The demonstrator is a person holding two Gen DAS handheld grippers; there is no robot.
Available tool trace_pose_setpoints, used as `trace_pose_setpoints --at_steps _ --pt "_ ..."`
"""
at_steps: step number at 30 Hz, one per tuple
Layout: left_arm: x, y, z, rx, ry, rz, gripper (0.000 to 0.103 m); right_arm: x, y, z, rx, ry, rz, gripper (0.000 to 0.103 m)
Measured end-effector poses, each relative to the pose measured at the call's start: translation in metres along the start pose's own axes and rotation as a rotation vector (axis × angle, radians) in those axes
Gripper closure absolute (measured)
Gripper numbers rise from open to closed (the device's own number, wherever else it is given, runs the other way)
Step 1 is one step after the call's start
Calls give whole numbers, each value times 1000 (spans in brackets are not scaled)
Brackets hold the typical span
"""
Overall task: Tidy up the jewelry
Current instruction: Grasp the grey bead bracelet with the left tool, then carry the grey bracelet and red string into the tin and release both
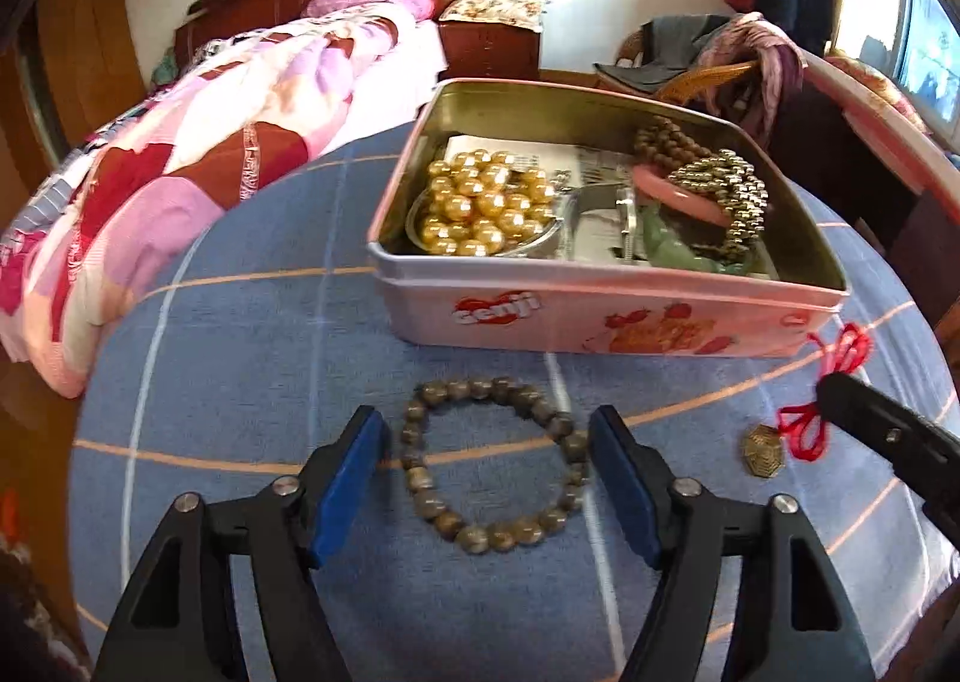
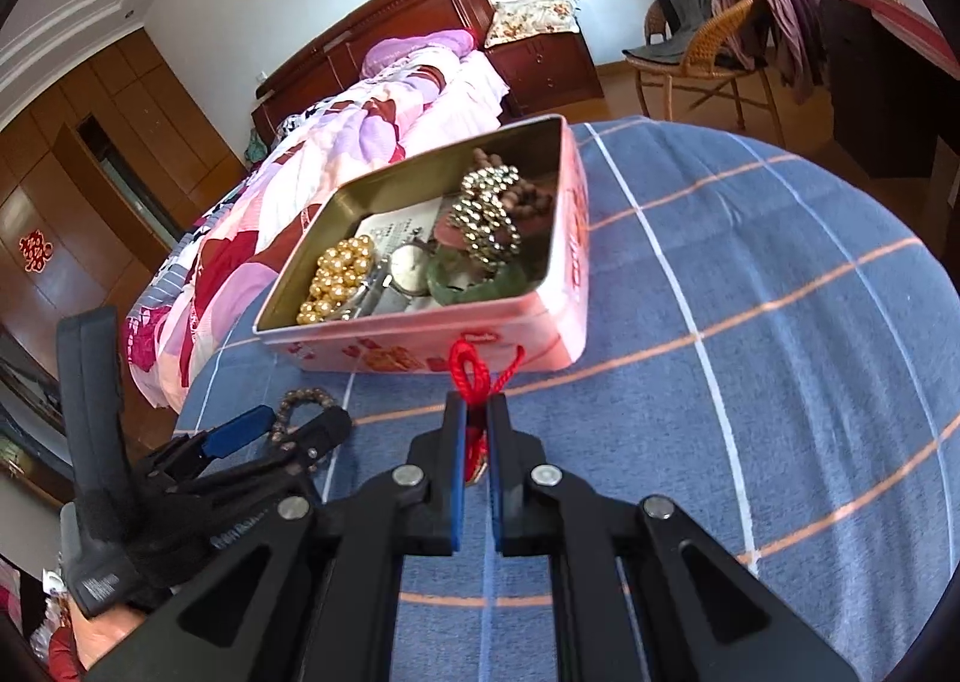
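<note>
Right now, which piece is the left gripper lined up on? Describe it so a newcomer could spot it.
Start at the pink tin on the blue checked cloth. In front of it, outside the tin, lies a grey-brown bead bracelet, between the open left gripper fingers. Unlike the red-corded pendant beside it, it is a plain ring of dull round beads.

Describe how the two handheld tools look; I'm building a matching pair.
Both the left tool and the right tool have black angular plastic fingers with triangular cut-outs, silver round pivot bolts and flat blue pads. The right wrist view shows the left tool's black handle bearing a small label; no cables visible.
</note>
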State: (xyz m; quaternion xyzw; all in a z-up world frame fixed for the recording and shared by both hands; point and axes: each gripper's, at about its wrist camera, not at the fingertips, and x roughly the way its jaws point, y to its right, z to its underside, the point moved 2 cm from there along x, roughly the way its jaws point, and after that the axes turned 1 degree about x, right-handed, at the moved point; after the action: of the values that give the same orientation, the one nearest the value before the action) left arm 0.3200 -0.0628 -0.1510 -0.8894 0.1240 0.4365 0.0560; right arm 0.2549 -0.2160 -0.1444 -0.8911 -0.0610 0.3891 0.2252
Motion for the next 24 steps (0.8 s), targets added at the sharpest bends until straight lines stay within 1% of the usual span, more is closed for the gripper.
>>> trace_pose_setpoints --at_steps 1,3,4,5,9,12,15,19,24 --pt "-1 0 0 3 6 3 43 0 0 1 -1 -2 1 93" --pt "-5 -3 1 17 22 6 76 1 0 1 -4 -1 3 93" --pt "-6 -4 1 16 20 19 83 0 0 1 -3 0 4 93" --pt "-7 -6 2 14 19 25 87 0 1 1 -1 1 4 93" --pt "-11 -10 7 2 28 48 88 -1 2 1 1 7 4 93" --pt "-18 -15 15 -32 31 83 88 -5 2 0 6 20 -13 93" --pt "-24 -17 19 -51 35 93 88 -12 0 -2 15 32 -28 93" --pt "-39 -15 20 -33 71 76 88 -23 -4 -3 21 46 -41 93" --pt "-52 -14 20 -35 89 85 88 -42 -13 -7 -2 80 -37 93"
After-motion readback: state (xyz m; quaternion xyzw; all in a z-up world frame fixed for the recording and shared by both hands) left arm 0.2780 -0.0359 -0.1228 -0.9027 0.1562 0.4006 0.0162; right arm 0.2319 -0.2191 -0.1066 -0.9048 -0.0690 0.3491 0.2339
